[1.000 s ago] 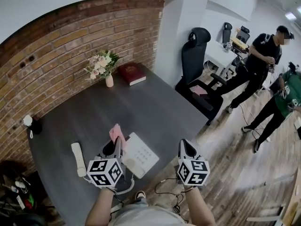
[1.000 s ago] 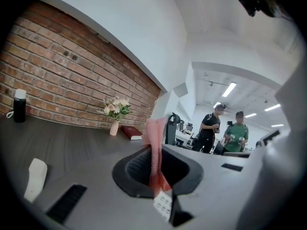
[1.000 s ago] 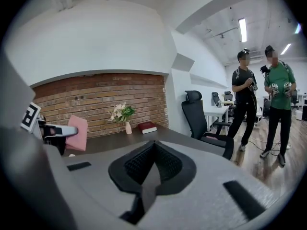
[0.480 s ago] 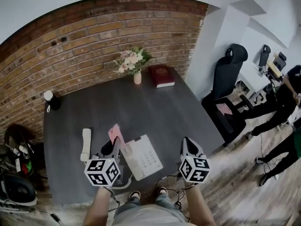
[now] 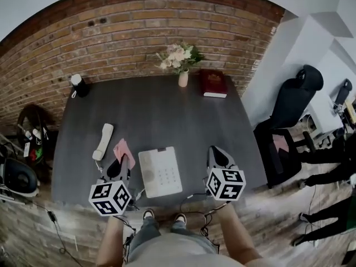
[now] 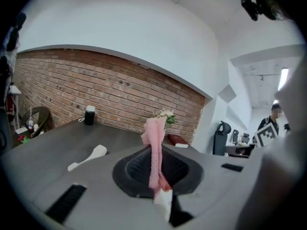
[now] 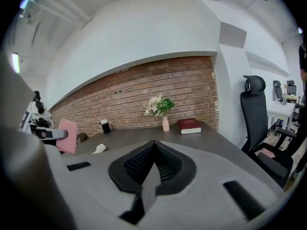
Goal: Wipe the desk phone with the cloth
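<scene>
Head view shows the flat white plastic desk phone (image 5: pixel 160 172). Just left of it, the left gripper (image 5: pixel 119 164) pinches the soft pink cloth (image 5: pixel 123 149), held off the phone. Right of it, the right gripper (image 5: pixel 218 156) is closed and empty. Wiping seems not begun.

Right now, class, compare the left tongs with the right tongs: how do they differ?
The left tongs clamp a pink cloth; the right tongs hold nothing. The left tongs sit left of the phone base, the right tongs on its right. Both are shut.
</scene>
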A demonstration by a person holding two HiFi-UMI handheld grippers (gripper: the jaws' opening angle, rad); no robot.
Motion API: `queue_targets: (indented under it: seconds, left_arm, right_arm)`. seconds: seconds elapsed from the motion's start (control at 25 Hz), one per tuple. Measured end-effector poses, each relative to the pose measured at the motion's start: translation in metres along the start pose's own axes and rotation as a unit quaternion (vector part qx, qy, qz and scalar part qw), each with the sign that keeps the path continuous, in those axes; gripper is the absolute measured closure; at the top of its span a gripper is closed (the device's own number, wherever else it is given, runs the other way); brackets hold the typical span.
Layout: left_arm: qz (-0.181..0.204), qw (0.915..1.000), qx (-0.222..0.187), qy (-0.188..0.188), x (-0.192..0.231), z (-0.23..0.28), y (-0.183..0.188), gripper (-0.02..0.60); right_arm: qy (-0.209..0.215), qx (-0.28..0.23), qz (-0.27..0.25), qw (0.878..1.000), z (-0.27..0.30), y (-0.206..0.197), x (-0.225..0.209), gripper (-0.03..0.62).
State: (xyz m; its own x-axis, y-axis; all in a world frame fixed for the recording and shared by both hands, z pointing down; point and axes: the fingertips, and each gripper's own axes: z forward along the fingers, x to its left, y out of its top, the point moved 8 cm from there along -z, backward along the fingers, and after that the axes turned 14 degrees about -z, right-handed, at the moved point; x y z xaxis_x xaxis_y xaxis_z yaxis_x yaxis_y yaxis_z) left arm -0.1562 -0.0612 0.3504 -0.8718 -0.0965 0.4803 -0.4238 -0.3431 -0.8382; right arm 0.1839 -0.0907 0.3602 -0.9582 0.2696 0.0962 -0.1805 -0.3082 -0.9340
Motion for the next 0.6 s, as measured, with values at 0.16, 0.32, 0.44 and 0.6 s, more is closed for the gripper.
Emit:
queue_targets:
  seconds: [0.16,0.32,0.44,0.6]
  left_arm:
    - [-0.002,0.9998,0.007,0.019,0.005,-0.005,-0.012,0.560]
    - [0.002,0.9998,0.012,0.018,0.007,-0.001,-0.016,0.560]
    - [0.014,0.9997,0.018,0.011,0.006,0.001,-0.018,0.560]
    - [0.015,0.9995,0.028,0.005,0.011,0.006,-0.020,0.560]
  right_arm:
    - [0.016,0.004,-0.006,1.000,0.009,-0.004,-0.001,0.592]
    - [0.019,0.011,0.000,1.000,0.017,-0.009,-0.001,0.592]
    - [0.018,0.015,-0.001,1.000,0.019,-0.012,0.001,0.592]
    - [0.013,0.021,0.002,1.000,0.022,-0.016,0.005,0.592]
